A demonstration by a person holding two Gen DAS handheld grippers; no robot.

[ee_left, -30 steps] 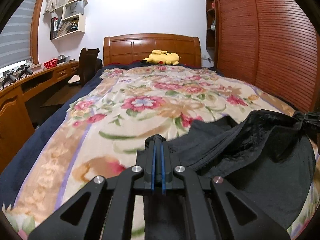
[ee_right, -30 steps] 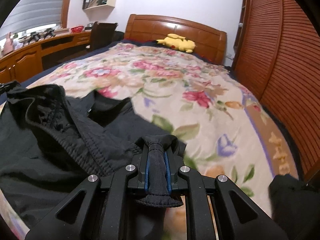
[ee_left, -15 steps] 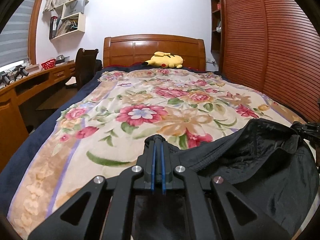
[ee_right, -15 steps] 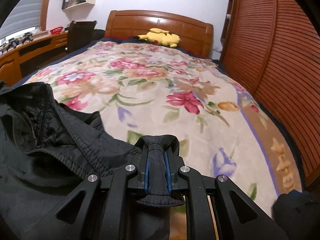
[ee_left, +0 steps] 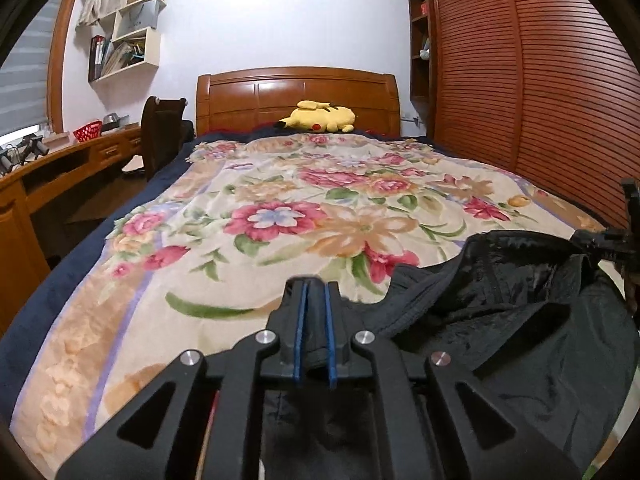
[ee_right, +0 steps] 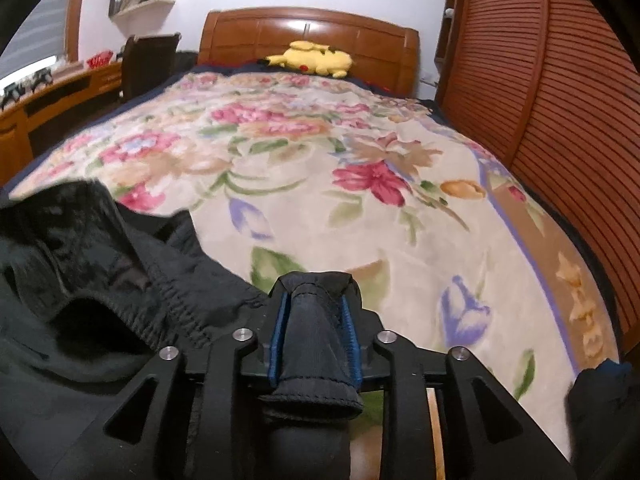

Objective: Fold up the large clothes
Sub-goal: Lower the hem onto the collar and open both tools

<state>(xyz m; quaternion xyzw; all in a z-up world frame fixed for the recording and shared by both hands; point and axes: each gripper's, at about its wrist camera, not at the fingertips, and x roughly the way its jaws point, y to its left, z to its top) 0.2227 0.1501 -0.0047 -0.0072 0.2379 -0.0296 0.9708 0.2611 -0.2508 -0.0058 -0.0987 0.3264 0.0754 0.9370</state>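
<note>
A large black garment (ee_left: 500,320) lies bunched on the floral bedspread (ee_left: 320,200), near its foot end. My left gripper (ee_left: 313,284) holds one black edge of it. The blue pads stand close together with fabric filling the narrow gap, and the jaws are just starting to open. In the right wrist view the garment (ee_right: 100,280) spreads to the left, showing a gathered elastic band. My right gripper (ee_right: 314,284) has its jaws opening, and a hemmed fold of black fabric rests loosely between the parted pads. The right gripper (ee_left: 624,240) also shows at the left view's right edge.
A yellow plush toy (ee_left: 320,117) lies by the wooden headboard (ee_left: 296,92). A wooden desk (ee_left: 60,168) and a dark chair (ee_left: 160,132) stand to the left of the bed. Slatted wardrobe doors (ee_left: 540,100) run along its right side. Another dark item (ee_right: 596,400) sits at the bed's near right corner.
Both grippers came forward and down, bringing the black garment lower onto the bedspread. The right jaws have spread apart around the fold. The left pads have parted slightly.
</note>
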